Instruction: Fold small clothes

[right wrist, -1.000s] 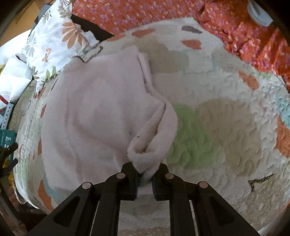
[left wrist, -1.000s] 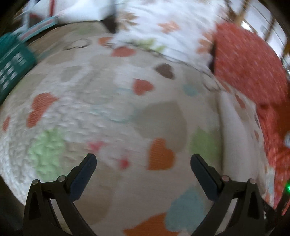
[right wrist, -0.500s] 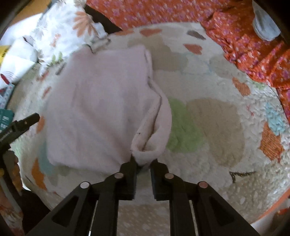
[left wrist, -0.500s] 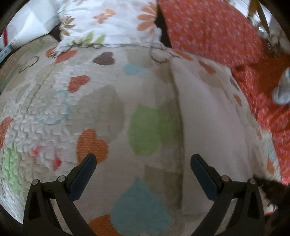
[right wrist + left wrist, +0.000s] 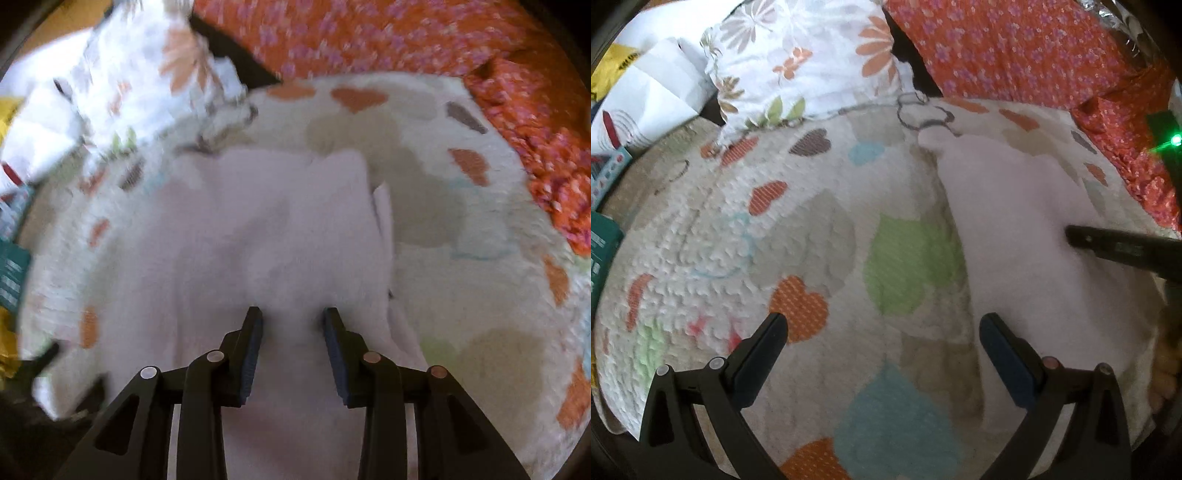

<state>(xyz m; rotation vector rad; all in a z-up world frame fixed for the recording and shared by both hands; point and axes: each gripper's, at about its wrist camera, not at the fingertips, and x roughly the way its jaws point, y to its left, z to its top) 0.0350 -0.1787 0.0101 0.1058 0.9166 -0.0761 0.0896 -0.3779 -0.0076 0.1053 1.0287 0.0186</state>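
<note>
A pale pink fleece cloth [image 5: 280,236] lies folded on the heart-patterned quilt [image 5: 461,280]. It also shows in the left wrist view [image 5: 1027,229] at the right. My right gripper [image 5: 291,321] is open, its jaws apart over the cloth, holding nothing. One of its fingers [image 5: 1115,247] shows in the left wrist view, resting on the cloth. My left gripper [image 5: 882,332] is wide open and empty above the quilt [image 5: 775,236], its right finger at the cloth's left edge.
A white floral pillow [image 5: 812,62] and an orange flowered cover [image 5: 1015,51] lie at the far side. A white bag [image 5: 650,99] and a teal basket [image 5: 600,254] sit at the left edge. The right wrist view is blurred.
My right gripper let go of the pinched cloth edge and opened, and the fold now lies flat. My left gripper swung right, bringing the cloth into its view.
</note>
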